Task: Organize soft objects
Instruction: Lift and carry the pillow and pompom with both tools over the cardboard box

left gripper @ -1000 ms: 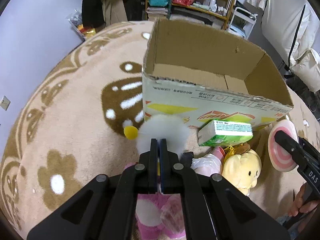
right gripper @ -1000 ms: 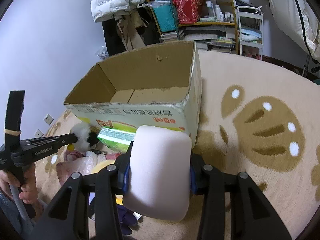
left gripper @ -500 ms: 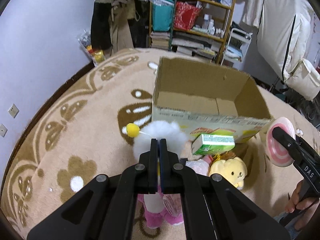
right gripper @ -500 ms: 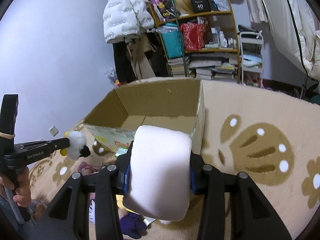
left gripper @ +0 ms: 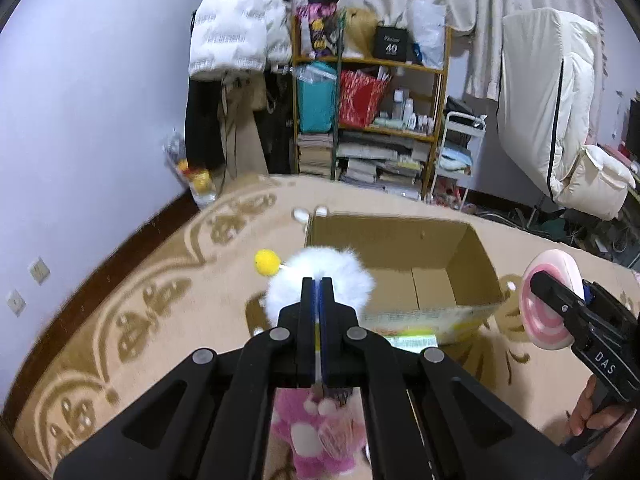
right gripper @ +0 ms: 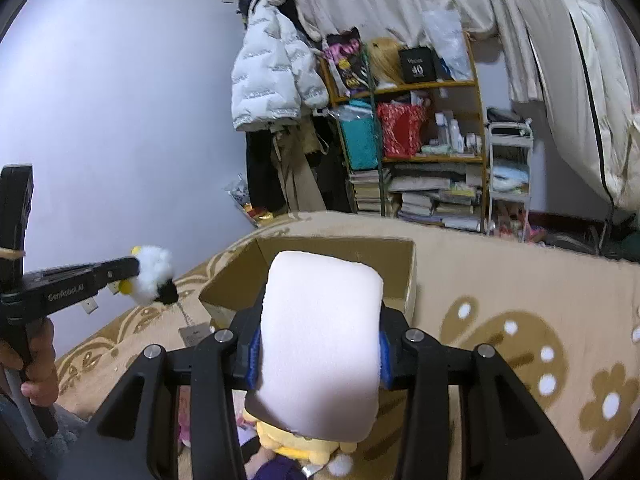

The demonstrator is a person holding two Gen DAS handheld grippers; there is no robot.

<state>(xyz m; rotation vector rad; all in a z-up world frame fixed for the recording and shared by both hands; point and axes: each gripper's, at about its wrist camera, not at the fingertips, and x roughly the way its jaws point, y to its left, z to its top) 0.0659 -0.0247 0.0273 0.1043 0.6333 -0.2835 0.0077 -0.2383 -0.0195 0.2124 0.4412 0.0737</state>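
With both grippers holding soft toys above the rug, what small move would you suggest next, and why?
Probably carry both forward over the open cardboard box: the left gripper is shut on the white fluffy toy, the right gripper on the pink cushion, both short of it.

Fluffy white fur pompom with a yellow felt-like ball [left gripper: 320, 276] pinched in the matt black plastic left hand-held gripper [left gripper: 316, 292]; smooth, matt pale-pink foam cushion [right gripper: 320, 344] squeezed in the right hand-held gripper [right gripper: 318, 350]; dull brown corrugated cardboard box [left gripper: 400, 256]; short-pile beige patterned carpet [left gripper: 160, 320].
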